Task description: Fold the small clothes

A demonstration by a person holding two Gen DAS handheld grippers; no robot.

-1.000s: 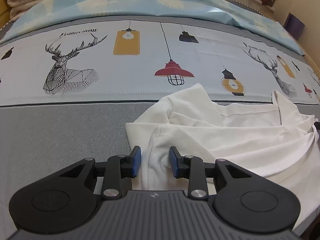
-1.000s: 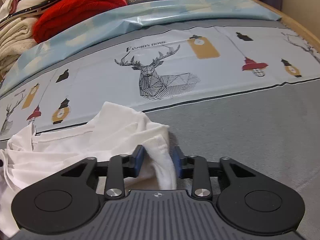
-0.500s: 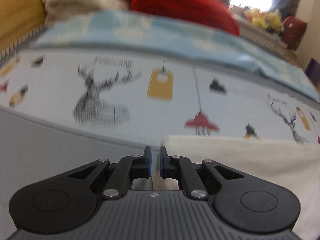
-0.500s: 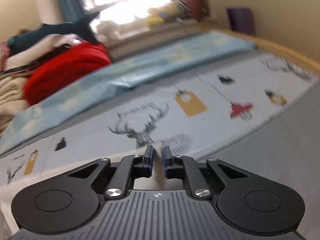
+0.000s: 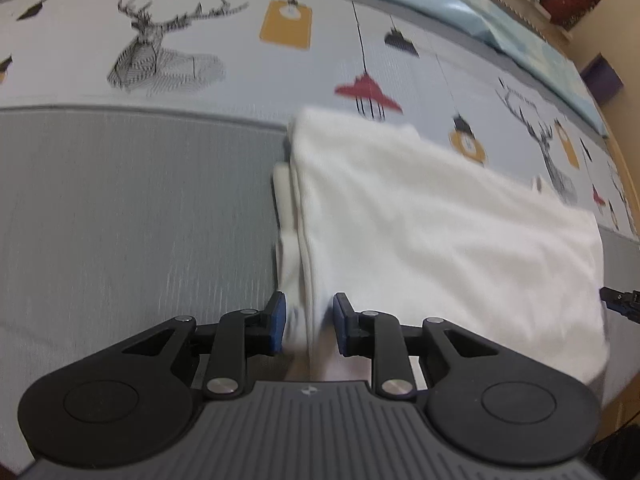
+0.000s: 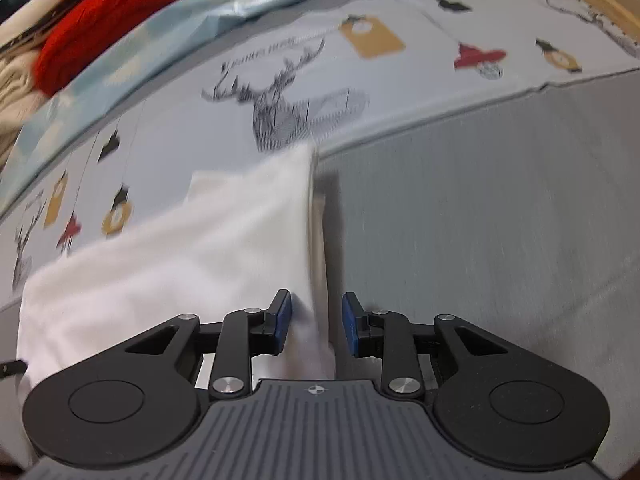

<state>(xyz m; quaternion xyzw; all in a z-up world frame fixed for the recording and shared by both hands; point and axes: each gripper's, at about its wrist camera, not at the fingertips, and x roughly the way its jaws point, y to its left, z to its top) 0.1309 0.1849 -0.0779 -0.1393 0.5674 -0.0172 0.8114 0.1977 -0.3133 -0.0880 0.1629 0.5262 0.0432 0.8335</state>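
Both my grippers, left [image 5: 307,322] and right [image 6: 316,322], are opening their fingers, the shirt [image 5: 432,216] edge loose between them.

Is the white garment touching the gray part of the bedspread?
Touching. The left wrist view shows the white garment lying flat on the gray part of the bedspread, no gap underneath.

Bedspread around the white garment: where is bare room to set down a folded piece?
Free: the grey band left of the white garment, and grey band right of it. Crowded: the red bundle and stacked bedding at the far edge.
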